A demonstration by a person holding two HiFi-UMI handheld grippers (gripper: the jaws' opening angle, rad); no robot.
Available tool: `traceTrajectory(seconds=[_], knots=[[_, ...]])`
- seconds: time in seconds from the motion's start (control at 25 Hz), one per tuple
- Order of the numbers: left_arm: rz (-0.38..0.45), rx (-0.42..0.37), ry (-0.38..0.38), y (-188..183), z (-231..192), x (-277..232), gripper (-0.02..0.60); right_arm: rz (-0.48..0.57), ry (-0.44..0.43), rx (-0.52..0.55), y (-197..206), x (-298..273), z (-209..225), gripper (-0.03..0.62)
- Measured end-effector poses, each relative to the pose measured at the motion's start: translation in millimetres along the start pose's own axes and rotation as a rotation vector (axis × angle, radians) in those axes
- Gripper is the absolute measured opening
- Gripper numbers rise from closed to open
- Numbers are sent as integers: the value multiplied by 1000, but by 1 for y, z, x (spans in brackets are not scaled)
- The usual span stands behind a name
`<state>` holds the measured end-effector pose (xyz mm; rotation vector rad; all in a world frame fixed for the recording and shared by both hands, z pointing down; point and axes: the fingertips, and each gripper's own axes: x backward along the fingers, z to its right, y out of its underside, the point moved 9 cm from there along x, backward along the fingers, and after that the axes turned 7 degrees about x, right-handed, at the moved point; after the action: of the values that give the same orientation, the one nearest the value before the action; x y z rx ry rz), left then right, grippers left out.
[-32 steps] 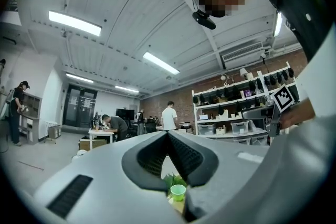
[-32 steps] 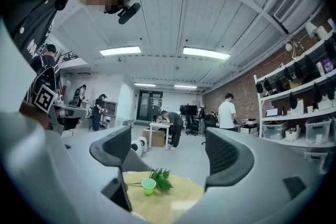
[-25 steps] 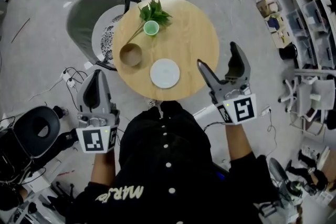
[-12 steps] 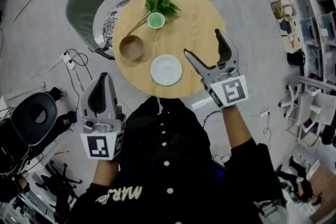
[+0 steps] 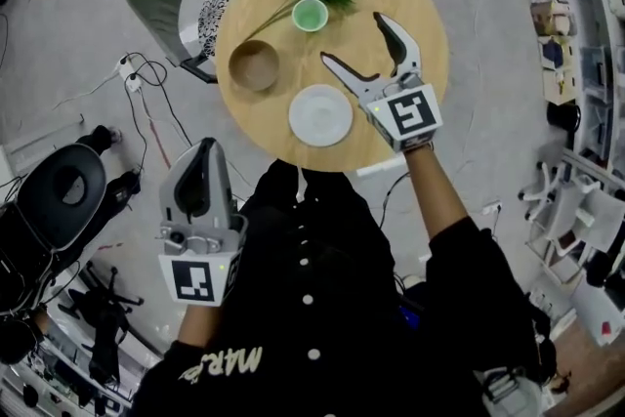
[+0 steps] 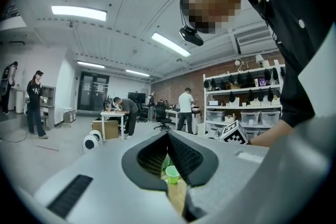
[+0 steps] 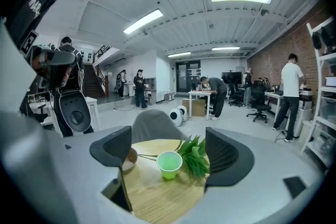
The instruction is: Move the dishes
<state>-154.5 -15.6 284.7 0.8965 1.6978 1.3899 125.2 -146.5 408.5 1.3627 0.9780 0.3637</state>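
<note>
Seemingly barely started: nothing gripped, with right gripper (image 5: 354,40) wide open just before the green cup (image 7: 169,164), left gripper (image 5: 202,151) closed, empty.

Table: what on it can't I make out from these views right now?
White plate: head view only; in the right gripper view the right gripper's body blocks it.
Brown bowl: right gripper view, half behind a jaw; contents too small in the head view.
Left gripper view: the left gripper's shut jaws hide the table, bar a sliver of green cup.
</note>
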Motion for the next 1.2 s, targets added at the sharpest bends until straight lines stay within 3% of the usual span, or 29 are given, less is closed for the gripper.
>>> traceTrajectory(seconds=[0.56, 1.2], knots=[[-52, 50, -61, 31, -11, -6, 3, -120, -133, 82, 62, -107, -2, 422], [-110, 70, -99, 53, -21, -11, 3, -218, -160, 88, 101, -155, -6, 388]])
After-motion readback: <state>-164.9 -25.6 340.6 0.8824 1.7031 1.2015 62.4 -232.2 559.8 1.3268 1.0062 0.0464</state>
